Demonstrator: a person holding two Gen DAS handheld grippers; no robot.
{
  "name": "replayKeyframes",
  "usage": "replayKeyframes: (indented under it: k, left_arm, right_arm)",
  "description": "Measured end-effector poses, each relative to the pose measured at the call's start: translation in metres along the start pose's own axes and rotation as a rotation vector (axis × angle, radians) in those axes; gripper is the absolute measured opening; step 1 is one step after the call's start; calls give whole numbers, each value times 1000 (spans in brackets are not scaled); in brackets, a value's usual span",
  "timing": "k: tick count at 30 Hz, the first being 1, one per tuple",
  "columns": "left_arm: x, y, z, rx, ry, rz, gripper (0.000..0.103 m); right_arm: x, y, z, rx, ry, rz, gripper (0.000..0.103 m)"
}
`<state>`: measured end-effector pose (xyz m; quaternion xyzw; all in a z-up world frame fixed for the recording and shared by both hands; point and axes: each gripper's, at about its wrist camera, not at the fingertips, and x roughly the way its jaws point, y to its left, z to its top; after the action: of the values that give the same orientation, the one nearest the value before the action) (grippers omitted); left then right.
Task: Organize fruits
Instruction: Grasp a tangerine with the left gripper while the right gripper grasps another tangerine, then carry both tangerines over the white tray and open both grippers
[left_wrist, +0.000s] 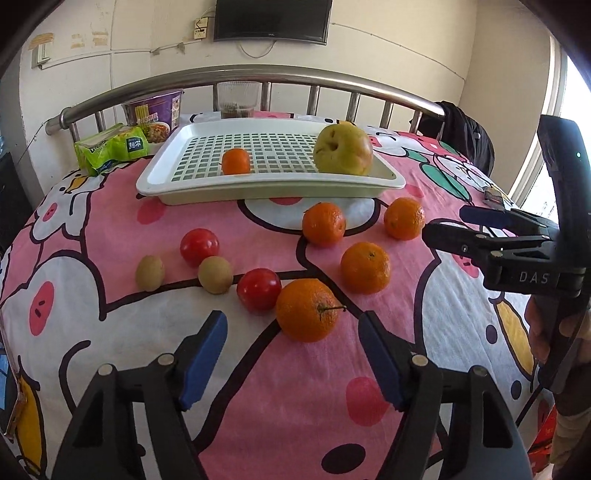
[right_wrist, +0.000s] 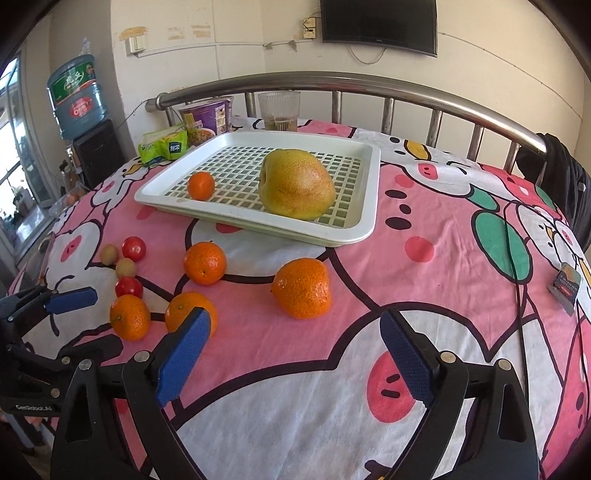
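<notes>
A white slotted tray (left_wrist: 388, 177) (right_wrist: 365, 206) holds a yellow-green pear (left_wrist: 342, 149) (right_wrist: 297, 183) and a small orange (left_wrist: 236, 161) (right_wrist: 201, 185). Several oranges lie on the pink cloth in front of it. The nearest orange to my left gripper (left_wrist: 307, 310) sits just ahead of its open jaws. Two red tomatoes (left_wrist: 258, 289) (left_wrist: 199, 245) and two kiwis (left_wrist: 215, 274) (left_wrist: 149, 272) lie to the left. My left gripper (left_wrist: 291, 360) is open and empty. My right gripper (right_wrist: 295, 354) is open and empty, just short of an orange (right_wrist: 303, 288).
A steel bed rail (left_wrist: 258, 75) runs along the far edge. A purple noodle cup (left_wrist: 155, 110), a green snack bag (left_wrist: 109, 147) and a plastic cup (left_wrist: 238, 99) stand behind the tray. A water dispenser (right_wrist: 77, 99) stands far left. A small packet (right_wrist: 565, 286) lies at the right.
</notes>
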<state>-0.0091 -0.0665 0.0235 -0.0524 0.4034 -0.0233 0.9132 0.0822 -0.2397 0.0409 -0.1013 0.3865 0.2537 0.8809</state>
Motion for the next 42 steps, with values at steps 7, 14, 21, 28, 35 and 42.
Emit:
replayKeyframes:
  k: [7,14,21,28,35,42]
  left_arm:
    - [13,4,0,-24,43,-13,62]
    - [15,0,4,-19,45,-36,54]
    - [19,1,5,-37,62,-101,39]
    - [-4,6,4,-47,17,-143,38]
    - [-26,18,19,-62,-47,-150,38]
    - [-38,40,48,-114,-106,-131,38]
  right_arm:
    - [33,-5,8,14,73,-18,76]
    - [48,-9,7,37,121,-12,57]
    - [51,-8,6,45,140,-4,36]
    - [31,0,5,37,102,12,35]
    - [7,8,13,42,42,24,35]
    - [-4,18,27,32,3,39,34]
